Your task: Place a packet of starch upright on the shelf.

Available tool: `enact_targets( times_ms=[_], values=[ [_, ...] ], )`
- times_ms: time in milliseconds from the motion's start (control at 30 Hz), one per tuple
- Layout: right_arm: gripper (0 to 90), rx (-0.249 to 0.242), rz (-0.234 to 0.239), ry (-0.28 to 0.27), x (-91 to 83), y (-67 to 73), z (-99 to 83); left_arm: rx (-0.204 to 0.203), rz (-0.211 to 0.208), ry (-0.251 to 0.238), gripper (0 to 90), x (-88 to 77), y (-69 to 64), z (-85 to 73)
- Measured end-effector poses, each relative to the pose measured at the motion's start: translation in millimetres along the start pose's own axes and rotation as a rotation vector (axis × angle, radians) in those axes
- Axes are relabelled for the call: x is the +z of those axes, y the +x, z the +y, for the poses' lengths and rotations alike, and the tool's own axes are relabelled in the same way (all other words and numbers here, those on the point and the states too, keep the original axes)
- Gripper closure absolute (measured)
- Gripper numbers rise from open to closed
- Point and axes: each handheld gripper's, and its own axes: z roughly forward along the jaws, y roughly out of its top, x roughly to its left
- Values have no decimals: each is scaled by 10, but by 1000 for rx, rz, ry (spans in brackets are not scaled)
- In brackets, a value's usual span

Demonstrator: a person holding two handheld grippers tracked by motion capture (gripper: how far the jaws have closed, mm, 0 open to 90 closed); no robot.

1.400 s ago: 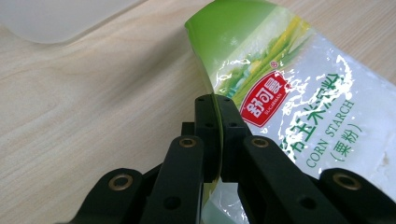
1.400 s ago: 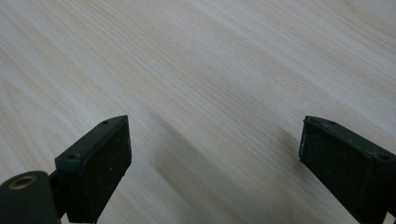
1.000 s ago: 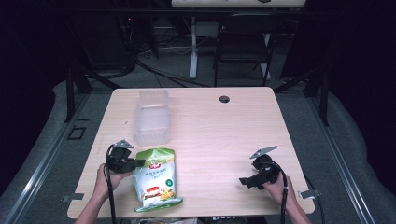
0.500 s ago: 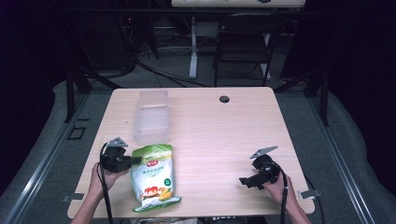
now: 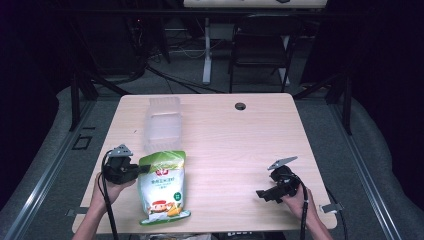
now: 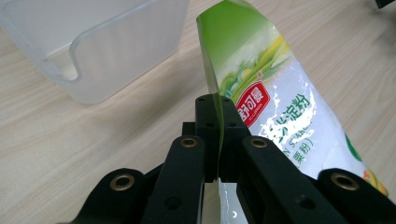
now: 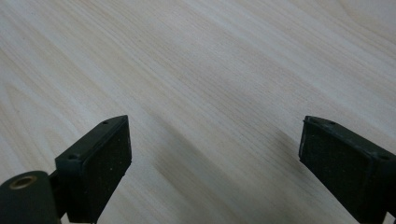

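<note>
Pinching the starch bag's [image 5: 164, 187] left edge, our left fingers [image 6: 215, 122] are pressed together on the film; its long axis is running toward the clear bin [image 5: 162, 125] just beyond on the bench [image 5: 240, 145]. Right fingers [image 7: 327, 161] are idling, spread, well apart.

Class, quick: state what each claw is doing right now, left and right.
Left claw: closed on the edge of the green starch bag.
Right claw: open, holding nothing, over the bare table.

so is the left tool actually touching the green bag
Touching. The left gripper view shows the left tool with its jaws closed on the thin side edge of the green bag, the edge pinched between the two pads.
</note>
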Motion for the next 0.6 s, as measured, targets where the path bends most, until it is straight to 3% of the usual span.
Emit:
enact_targets(
  times_ms=[400, 600],
  values=[
    [86, -19, -2, 9, -22, -10, 9, 57, 0, -49, 900, -183, -100, 66],
    [86, -15, -8, 10, -17, -2, 9, 127, -3, -46, 900, -305, -237, 157]
  ],
)
